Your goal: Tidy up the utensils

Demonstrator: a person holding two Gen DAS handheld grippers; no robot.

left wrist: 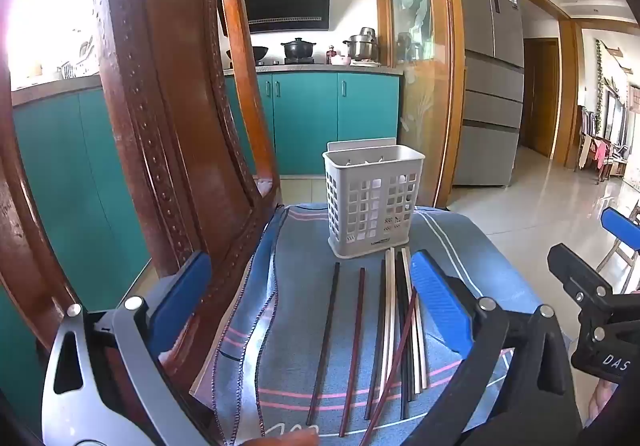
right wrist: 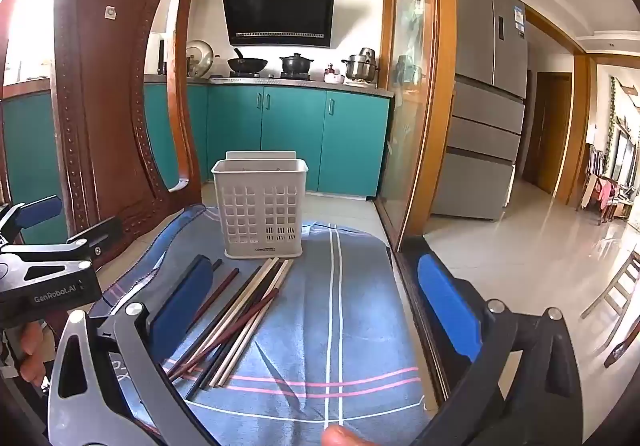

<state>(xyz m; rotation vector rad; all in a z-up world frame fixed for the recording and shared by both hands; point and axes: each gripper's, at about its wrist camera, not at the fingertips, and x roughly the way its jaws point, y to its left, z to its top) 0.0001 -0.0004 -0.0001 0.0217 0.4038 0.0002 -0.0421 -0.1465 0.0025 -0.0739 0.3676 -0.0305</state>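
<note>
Fingertip: a person's fingertip point(right wrist: 340, 436) shows at the bottom edge of the right wrist view, nearest of all.
Left gripper point(left wrist: 312, 310): tilted slightly downward over the cloth, blue pads spread wide, nothing between them but chopsticks lying below.
Right gripper point(right wrist: 316, 310): same slight downward tilt, pads spread wide and holding nothing; it hovers right of the chopsticks.
Cloth point(left wrist: 460, 246): blue, with pink and white stripes, draped over the surface that bears everything.
Chopsticks point(left wrist: 396, 330): lying flat on the cloth just in front of the holder; two dark ones apart on the left, the rest bunched, one reddish stick crossing the bunch. About nine, exact count unclear; black, reddish-brown and cream.
Holder point(left wrist: 372, 201): one pale perforated utensil basket, upright behind the chopsticks; nothing can be seen inside.
Chair point(right wrist: 108, 93): one carved wooden back, left of the cloth.
</note>
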